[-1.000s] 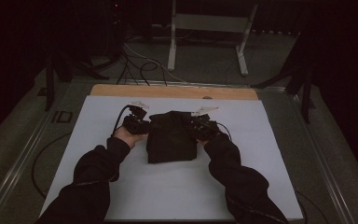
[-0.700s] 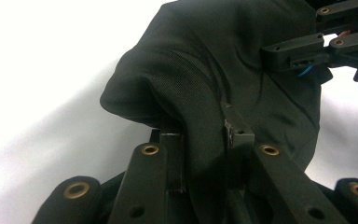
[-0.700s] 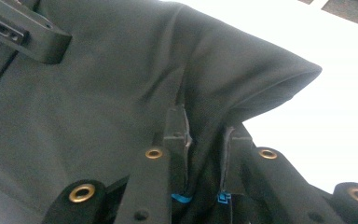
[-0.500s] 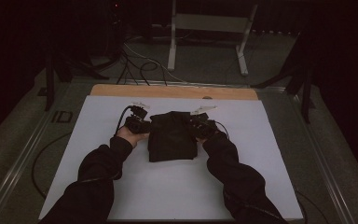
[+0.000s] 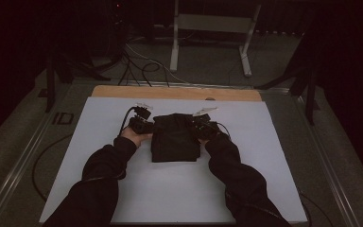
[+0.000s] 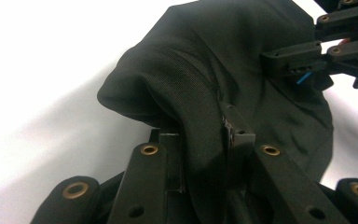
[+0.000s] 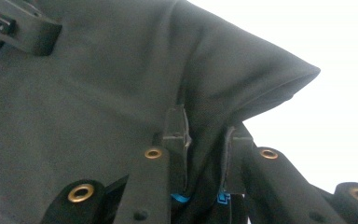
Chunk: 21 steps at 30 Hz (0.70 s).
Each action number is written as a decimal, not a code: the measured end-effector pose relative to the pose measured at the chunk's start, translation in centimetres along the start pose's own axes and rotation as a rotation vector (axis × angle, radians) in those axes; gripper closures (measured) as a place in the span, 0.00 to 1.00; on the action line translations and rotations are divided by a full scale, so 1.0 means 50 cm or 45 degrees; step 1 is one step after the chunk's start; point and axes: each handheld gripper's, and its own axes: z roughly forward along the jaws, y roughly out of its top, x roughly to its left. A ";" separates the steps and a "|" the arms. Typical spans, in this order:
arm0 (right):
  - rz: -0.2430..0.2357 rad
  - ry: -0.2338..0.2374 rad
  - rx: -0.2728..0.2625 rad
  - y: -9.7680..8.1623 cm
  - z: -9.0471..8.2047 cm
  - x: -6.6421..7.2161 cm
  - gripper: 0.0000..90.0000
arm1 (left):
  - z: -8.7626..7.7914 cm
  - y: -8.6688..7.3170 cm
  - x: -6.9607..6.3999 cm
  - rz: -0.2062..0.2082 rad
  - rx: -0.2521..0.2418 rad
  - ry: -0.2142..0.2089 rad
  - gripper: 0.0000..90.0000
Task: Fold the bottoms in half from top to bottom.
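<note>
A folded black garment (image 5: 175, 138) lies at the middle of the white table sheet (image 5: 99, 109). My left gripper (image 5: 147, 126) holds its far left corner and my right gripper (image 5: 196, 126) its far right corner. In the left gripper view a thick fold of the black cloth (image 6: 186, 93) is pinched between my left gripper's (image 6: 204, 140) jaws, with the other gripper's jaws across the cloth at upper right. In the right gripper view my right gripper (image 7: 205, 135) is shut on a fold of the same cloth (image 7: 98, 70).
A wooden strip (image 5: 175, 93) runs along the far edge of the white sheet. Beyond it stand a metal frame (image 5: 212, 33) and loose cables (image 5: 137, 66) on the floor. A cable (image 5: 42, 161) loops beside the table at left.
Both hands have come down a little toward the table with the garment's far corners, and the cloth lies flatter now. Both grips are unchanged.
</note>
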 end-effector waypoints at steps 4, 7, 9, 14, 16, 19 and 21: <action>0.018 0.004 0.015 -0.004 0.006 -0.006 0.84 | 0.010 0.000 0.007 -0.009 0.009 0.001 0.83; 0.021 0.007 0.024 -0.006 0.011 -0.009 0.84 | 0.015 -0.001 0.012 -0.014 0.008 -0.004 0.82; 0.023 0.007 0.028 -0.007 0.015 -0.011 0.84 | 0.019 -0.001 0.014 -0.008 0.014 -0.001 0.82; 0.022 0.005 0.041 -0.011 0.026 -0.014 0.84 | 0.028 -0.002 0.023 -0.018 0.027 0.001 0.82; 0.025 0.004 0.047 -0.011 0.030 -0.015 0.84 | 0.031 -0.003 0.026 -0.023 0.030 0.001 0.81; 0.029 0.008 0.055 -0.012 0.036 -0.018 0.83 | 0.037 -0.005 0.031 -0.039 0.036 -0.005 0.81; 0.029 0.007 0.061 -0.014 0.040 -0.019 0.82 | 0.040 -0.007 0.033 -0.046 0.042 -0.005 0.80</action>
